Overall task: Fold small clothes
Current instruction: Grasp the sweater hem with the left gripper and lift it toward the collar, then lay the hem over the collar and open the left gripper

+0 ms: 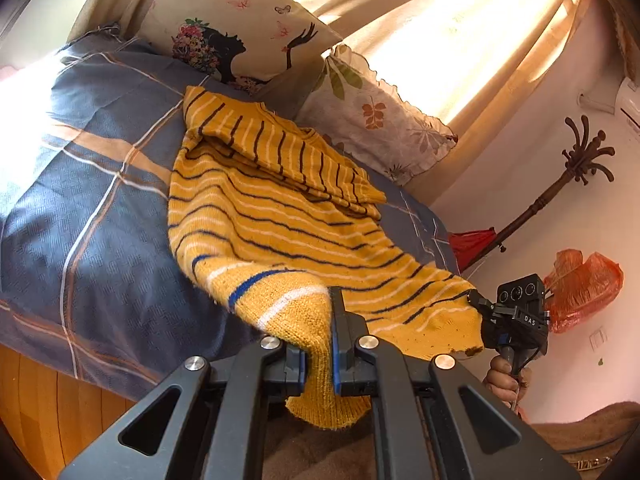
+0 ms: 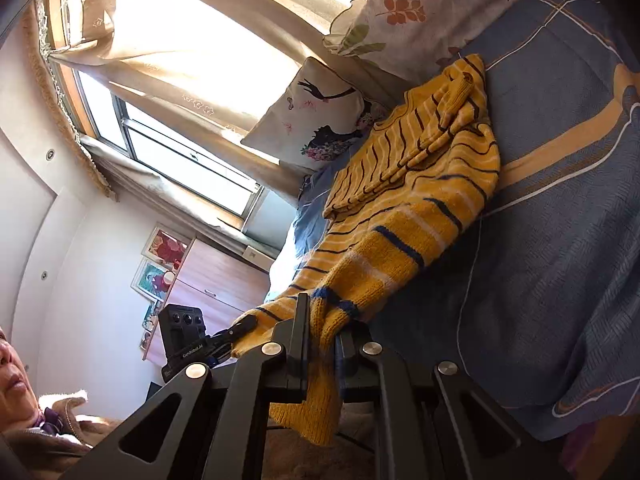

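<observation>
A small yellow knit sweater (image 1: 272,216) with dark blue and white stripes lies on the blue plaid bed cover, its sleeves folded across the chest. My left gripper (image 1: 326,320) is shut on one corner of its bottom hem, which hangs down between the fingers. My right gripper (image 1: 478,304) is shut on the other hem corner, off the bed's edge. In the right wrist view the sweater (image 2: 420,184) runs from the pillows to my right gripper (image 2: 322,320), and the left gripper (image 2: 244,326) holds the far corner. The hem is lifted and stretched between both grippers.
The blue plaid bed cover (image 1: 88,208) spreads to the left. Two pillows (image 1: 224,24) (image 1: 380,120) lean at the head under a curtained window. A coat stand (image 1: 560,192) and orange bag (image 1: 580,288) stand by the wall. The person's face (image 2: 12,376) is beside the grippers.
</observation>
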A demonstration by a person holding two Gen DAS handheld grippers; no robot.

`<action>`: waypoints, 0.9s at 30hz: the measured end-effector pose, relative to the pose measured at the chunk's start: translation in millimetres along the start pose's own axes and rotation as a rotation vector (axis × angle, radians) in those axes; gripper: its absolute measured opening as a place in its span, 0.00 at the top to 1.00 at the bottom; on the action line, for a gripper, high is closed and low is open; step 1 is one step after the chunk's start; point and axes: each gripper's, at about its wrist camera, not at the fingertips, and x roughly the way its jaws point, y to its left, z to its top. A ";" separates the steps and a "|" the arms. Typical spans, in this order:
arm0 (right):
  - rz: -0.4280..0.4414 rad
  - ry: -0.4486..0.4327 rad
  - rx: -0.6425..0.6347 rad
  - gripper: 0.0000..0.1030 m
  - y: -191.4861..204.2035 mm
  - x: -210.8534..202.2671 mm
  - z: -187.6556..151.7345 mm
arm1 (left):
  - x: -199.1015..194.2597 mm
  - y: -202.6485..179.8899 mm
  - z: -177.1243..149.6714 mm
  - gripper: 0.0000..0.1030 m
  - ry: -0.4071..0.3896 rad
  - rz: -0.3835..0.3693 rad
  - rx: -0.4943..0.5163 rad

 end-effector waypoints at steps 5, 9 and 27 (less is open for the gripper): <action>-0.015 -0.014 -0.067 0.89 12.5 30.0 56.2 | 9.9 -5.9 62.9 0.92 -0.125 0.012 0.044; -0.047 -0.015 -0.090 0.89 12.1 65.9 121.2 | 52.5 -6.6 136.5 0.92 -0.123 0.037 0.060; -0.491 -0.141 0.047 0.27 -95.9 147.4 257.9 | 189.4 108.2 242.1 0.71 0.075 0.107 -0.238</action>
